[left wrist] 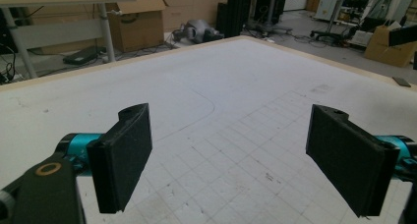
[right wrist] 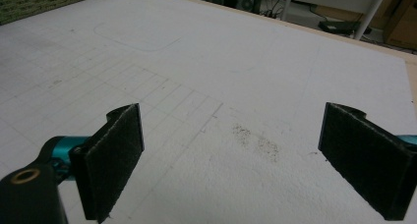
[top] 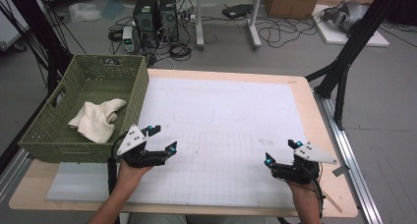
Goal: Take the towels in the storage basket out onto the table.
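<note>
high view: cream towel point(top: 97, 119) lies in green basket point(top: 59, 135), left of frame; left tongs point(top: 163, 139) wide, nearest | left gripper view: bare desk point(left wrist: 236, 86), turn toward basket | right gripper view: right tongs point(right wrist: 231, 160) wide, empty, keep clear.

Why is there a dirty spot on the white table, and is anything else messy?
A dark speckled smudge marks the white mat. The cream cloth lies crumpled in the green basket. Nothing looks spilled or broken.
</note>
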Available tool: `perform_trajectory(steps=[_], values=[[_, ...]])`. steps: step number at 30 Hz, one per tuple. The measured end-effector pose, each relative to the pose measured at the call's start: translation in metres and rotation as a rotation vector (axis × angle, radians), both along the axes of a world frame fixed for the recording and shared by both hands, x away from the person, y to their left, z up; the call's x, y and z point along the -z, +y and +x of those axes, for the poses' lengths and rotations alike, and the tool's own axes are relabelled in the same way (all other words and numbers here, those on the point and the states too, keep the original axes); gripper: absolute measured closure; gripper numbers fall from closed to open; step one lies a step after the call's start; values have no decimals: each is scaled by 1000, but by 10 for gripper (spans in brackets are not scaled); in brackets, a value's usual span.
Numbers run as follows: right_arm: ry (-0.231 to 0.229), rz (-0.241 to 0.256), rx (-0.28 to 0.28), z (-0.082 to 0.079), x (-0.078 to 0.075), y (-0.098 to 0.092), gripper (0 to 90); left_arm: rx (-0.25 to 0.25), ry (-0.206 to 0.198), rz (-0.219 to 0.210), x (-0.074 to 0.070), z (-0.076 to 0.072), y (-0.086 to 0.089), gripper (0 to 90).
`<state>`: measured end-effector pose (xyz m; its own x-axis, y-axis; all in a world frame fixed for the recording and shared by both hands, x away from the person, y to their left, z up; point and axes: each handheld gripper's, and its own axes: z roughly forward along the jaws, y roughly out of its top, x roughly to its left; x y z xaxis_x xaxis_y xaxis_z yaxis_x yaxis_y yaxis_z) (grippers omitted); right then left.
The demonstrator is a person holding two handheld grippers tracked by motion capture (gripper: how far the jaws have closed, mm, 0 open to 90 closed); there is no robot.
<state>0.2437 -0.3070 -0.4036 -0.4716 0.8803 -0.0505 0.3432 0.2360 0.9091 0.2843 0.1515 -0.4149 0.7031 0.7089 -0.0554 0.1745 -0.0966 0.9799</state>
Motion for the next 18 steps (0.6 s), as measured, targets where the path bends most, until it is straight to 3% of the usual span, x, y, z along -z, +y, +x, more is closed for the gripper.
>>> perform_trajectory(steps=[18], values=[[10,28,6,-4,0,-2,91,6,-8,-11,-5,0,4,181]])
